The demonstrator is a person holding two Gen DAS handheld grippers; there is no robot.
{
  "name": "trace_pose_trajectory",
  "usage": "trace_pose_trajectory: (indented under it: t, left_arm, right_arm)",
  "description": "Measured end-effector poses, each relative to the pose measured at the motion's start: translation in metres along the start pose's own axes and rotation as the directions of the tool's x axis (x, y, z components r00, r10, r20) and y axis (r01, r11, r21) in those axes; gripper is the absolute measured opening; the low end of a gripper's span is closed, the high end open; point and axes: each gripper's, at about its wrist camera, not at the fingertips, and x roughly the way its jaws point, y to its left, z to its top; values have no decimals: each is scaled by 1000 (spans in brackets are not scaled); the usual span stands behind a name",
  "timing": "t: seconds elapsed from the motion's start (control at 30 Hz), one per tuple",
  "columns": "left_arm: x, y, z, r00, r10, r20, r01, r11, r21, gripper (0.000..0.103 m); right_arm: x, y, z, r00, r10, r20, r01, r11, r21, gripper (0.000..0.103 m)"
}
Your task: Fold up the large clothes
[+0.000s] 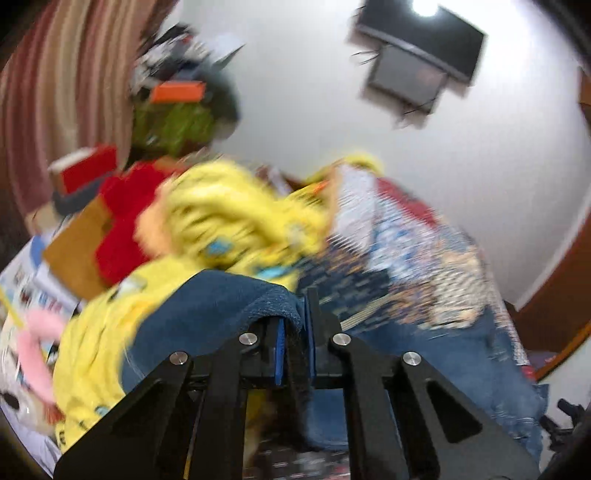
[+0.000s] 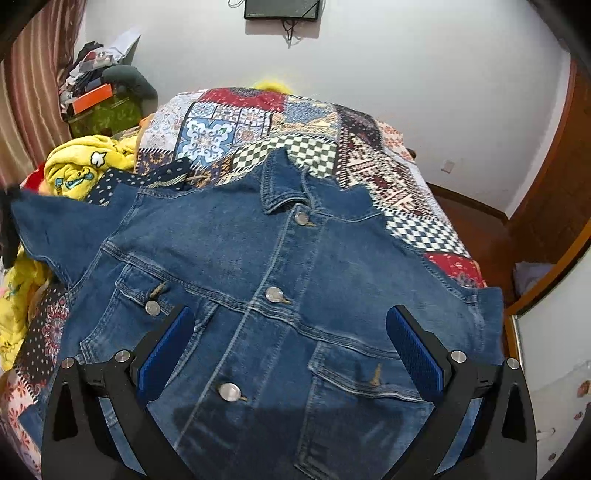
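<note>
bedspread [image 2: 258, 122]: patchwork, you see it covering the bed
yellow blanket [image 2: 79, 166]: bunched at your left edge
curtain [image 2: 29, 92]: striped, far left
screen [image 2: 281, 9]: on the white wall
orange box [image 2: 92, 98]: atop clutter by the curtain

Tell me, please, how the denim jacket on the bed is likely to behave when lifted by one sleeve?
The denim jacket will probably sag rather than hold shape: its sleeve already drapes limply over the left tongs, which are shut on it. It looks thick, with metal buttons, so likely heavy for cloth. The coarse weave should resist slipping, though the body may drag across the patchwork bedspread.
</note>
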Motion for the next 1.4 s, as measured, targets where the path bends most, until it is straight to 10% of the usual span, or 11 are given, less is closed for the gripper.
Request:
trace_pose_trajectory:
  t: [0.23, 0.53, 1.0, 1.2, 1.4]
  left_arm:
    - [-19, -136, 19, 981, -194, 31, 186, 967, 174, 7]
    - [8, -282, -57, 947, -268, -176, 317, 870, 379, 7]
    - [47, -363, -214, 799, -190, -571, 497, 742, 449, 6]
    - [20, -353, -219, 814, -169, -555, 497, 698, 516, 9]
    - [-4, -291, -184, 874, -151, -461, 405, 752, 521, 57]
  right_arm:
    - [-21, -27, -3, 999, -10, 41, 8, 999, 52, 103]
    - [-33, -66, -16, 998, -40, 44, 37, 996, 77, 103]
    - [-38, -110, -57, 998, -57, -15, 59, 991, 120, 103]
    - [-45, -107, -58, 999, -48, -9, 49, 994, 99, 103]
    - [-49, -76, -39, 999, -12, 44, 10, 1000, 29, 103]
